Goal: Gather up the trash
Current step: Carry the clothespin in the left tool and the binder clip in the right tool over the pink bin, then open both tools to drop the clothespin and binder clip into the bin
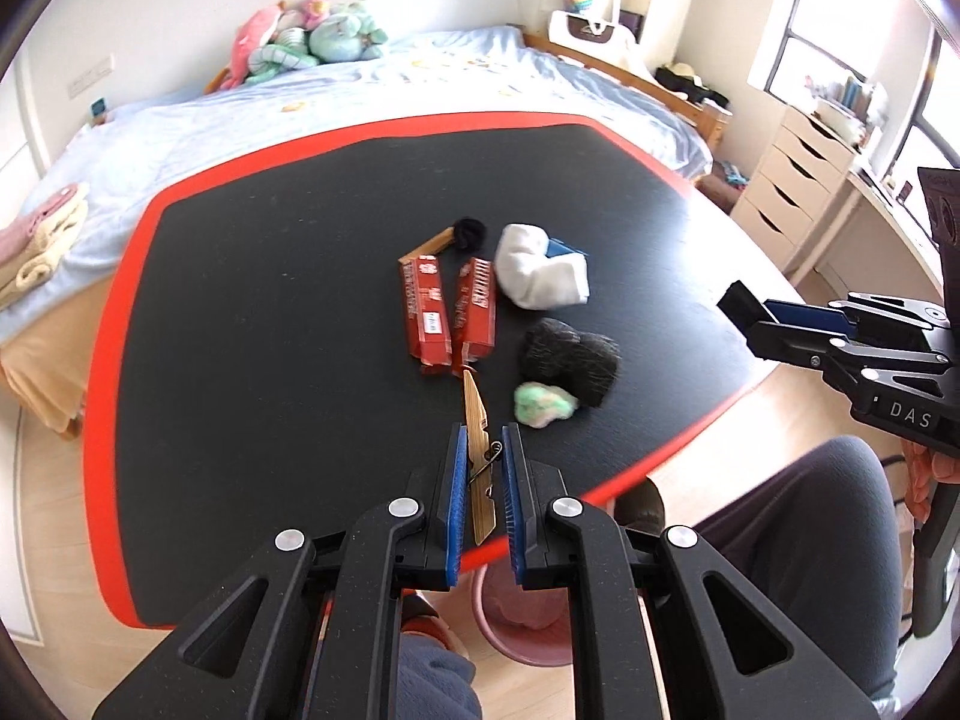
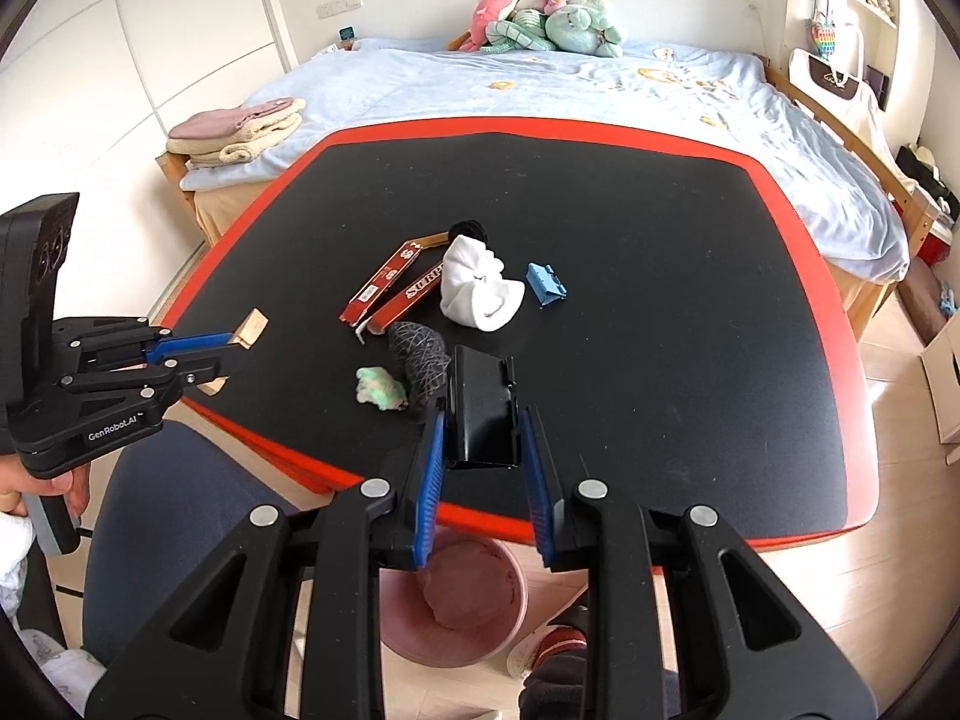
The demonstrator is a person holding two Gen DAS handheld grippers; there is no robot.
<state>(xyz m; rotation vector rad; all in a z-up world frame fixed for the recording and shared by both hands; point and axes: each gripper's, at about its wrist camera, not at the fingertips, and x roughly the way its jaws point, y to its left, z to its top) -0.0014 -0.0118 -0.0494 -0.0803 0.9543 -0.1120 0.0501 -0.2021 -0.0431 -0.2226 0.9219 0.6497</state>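
Note:
My left gripper (image 1: 483,438) is shut on a wooden clothespin (image 1: 479,456) above the table's near edge; the gripper also shows in the right wrist view (image 2: 231,351). My right gripper (image 2: 483,420) is shut on a black binder clip (image 2: 483,414), also near the front edge. On the black table (image 2: 660,240) lie two red wrappers (image 1: 447,312), a white sock (image 1: 537,267), a grey sock (image 1: 570,360), a green-white crumpled wad (image 1: 543,403), a blue clip (image 2: 546,283) and a small black ball (image 1: 468,232). A pink bin (image 2: 474,594) stands on the floor below the table edge.
A bed (image 2: 540,84) with plush toys (image 2: 546,15) and folded towels (image 2: 240,129) lies beyond the table. White drawers (image 1: 786,192) stand at the right. The person's knee (image 1: 810,540) is beside the bin.

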